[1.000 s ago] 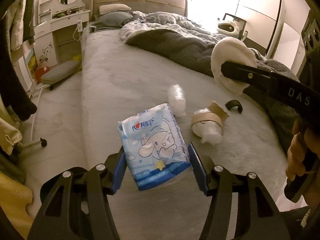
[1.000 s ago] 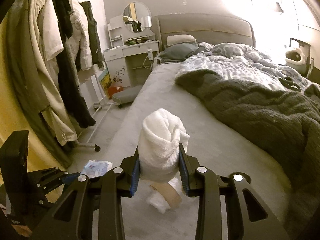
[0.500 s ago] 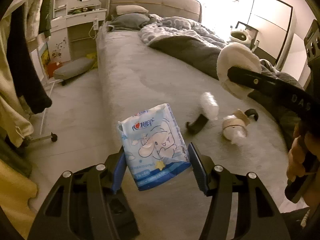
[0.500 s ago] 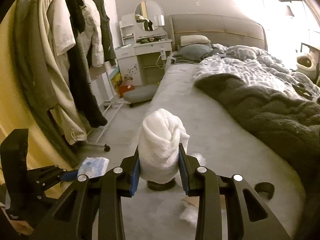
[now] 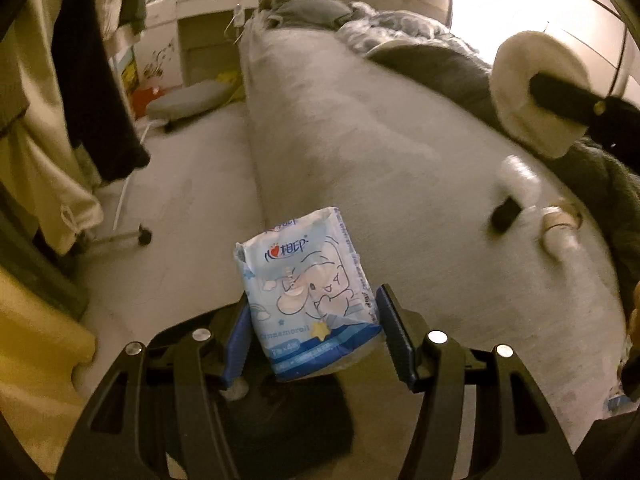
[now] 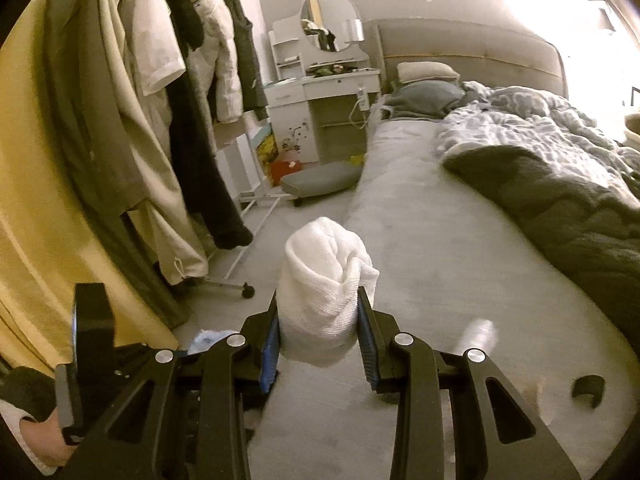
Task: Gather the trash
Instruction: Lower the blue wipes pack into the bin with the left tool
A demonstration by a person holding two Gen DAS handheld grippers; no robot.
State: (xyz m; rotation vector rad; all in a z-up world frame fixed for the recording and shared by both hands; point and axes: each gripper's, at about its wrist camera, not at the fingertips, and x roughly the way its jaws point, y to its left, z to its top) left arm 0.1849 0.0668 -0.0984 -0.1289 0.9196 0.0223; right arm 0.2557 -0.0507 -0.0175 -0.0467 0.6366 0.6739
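Both hands are full. The left gripper (image 5: 312,328) has its jaws clamped on a blue tissue pack (image 5: 306,292), held over the floor just beside the bed (image 5: 360,120). The right gripper (image 6: 318,334) squeezes a white cloth roll (image 6: 324,284) above the bed's edge. Neither is thrown away yet. More bits (image 5: 556,228) lie on the bed. Only the left view shows them clearly, and something dark under the pack, maybe a bin. Only the right view shows the mirror (image 6: 328,22).

Bed (image 6: 460,248) with grey sheet, dark blanket (image 6: 568,208) and patterned duvet (image 6: 532,120) bunched on its far side, two pillows (image 6: 428,72) at padded headboard (image 6: 472,44). White vanity (image 6: 320,96) with round mirror (image 6: 328,22) beside it, grey cushioned stool (image 6: 320,178) on floor (image 5: 180,208). Clothes (image 6: 160,100) hang on wheeled rack, left.
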